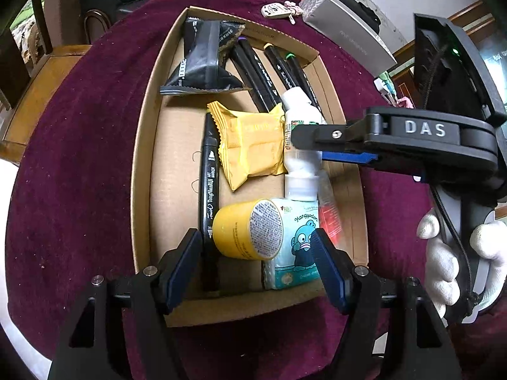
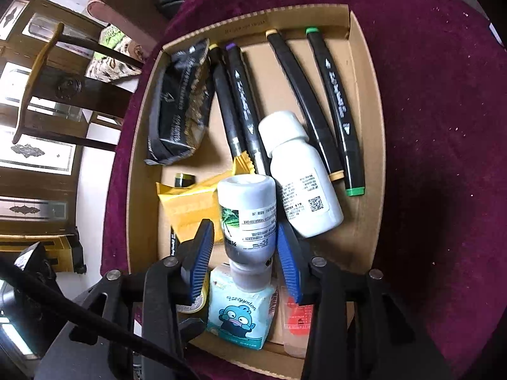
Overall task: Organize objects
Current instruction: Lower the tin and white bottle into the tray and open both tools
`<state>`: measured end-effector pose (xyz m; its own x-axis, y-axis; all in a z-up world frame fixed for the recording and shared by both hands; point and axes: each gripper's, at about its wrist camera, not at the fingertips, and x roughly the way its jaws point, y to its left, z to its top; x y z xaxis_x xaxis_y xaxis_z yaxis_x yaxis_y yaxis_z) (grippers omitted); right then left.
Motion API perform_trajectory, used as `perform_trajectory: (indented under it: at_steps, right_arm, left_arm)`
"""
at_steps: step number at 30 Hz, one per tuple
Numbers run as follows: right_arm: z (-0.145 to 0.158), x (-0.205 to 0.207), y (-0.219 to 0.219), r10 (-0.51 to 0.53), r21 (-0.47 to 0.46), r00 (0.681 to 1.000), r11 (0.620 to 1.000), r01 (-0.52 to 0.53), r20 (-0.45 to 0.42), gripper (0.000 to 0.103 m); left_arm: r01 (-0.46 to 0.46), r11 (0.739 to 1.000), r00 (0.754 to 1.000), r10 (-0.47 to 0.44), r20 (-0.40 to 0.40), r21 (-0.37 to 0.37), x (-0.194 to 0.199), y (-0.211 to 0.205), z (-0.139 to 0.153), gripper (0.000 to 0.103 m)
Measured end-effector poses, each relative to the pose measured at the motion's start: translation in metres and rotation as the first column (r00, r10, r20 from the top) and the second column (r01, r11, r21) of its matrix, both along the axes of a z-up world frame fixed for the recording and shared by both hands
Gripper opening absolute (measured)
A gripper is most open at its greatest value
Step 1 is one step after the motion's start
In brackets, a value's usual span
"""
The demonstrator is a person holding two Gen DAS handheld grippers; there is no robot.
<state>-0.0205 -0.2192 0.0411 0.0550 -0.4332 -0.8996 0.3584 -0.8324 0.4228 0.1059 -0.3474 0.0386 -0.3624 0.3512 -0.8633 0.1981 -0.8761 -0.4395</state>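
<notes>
Surface: a cardboard tray (image 1: 144, 145) is set on a maroon cloth (image 1: 79, 158), speckled with crumbs.
Room: dark wooden chairs (image 2: 38, 95) are seen beyond, by a pale floor.
Tray contents: black markers (image 2: 336, 110), black packet (image 1: 202, 60), yellow packet (image 1: 250, 145), tissue pack (image 1: 294, 240), two white bottles.
Left gripper (image 1: 256, 272): jaws parted, yellow jar (image 1: 247, 229) lying between, untouched.
Right gripper (image 2: 244, 259): jaws apart around a white bottle (image 2: 248, 218); contact cannot be told.
Left view only: gloved hand (image 1: 456, 253), silver box (image 1: 345, 28), keyring (image 1: 279, 11).
Right view only: second bottle (image 2: 301, 174), seen in full.

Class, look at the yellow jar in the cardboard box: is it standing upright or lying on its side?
On its side: the yellow jar shows its round labelled end to the left wrist camera, inside the cardboard box.
</notes>
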Motion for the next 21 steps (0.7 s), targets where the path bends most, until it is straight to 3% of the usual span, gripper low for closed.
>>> perform_trajectory:
  at_steps: [14, 21]
  right_arm:
    - [0.022, 0.007, 0.062, -0.104, -0.093, 0.994, 0.991, 0.1, -0.031, 0.049]
    - [0.028, 0.009, 0.121, -0.195, -0.134, 0.981, 0.972, 0.191, -0.014, 0.049]
  left_arm:
    - [0.002, 0.999, 0.998, -0.005, -0.066, -0.034, -0.01, 0.01, 0.036, 0.065]
    - [0.058, 0.997, 0.994, -0.053, -0.1, 0.042, -0.027, 0.058, 0.054, 0.065]
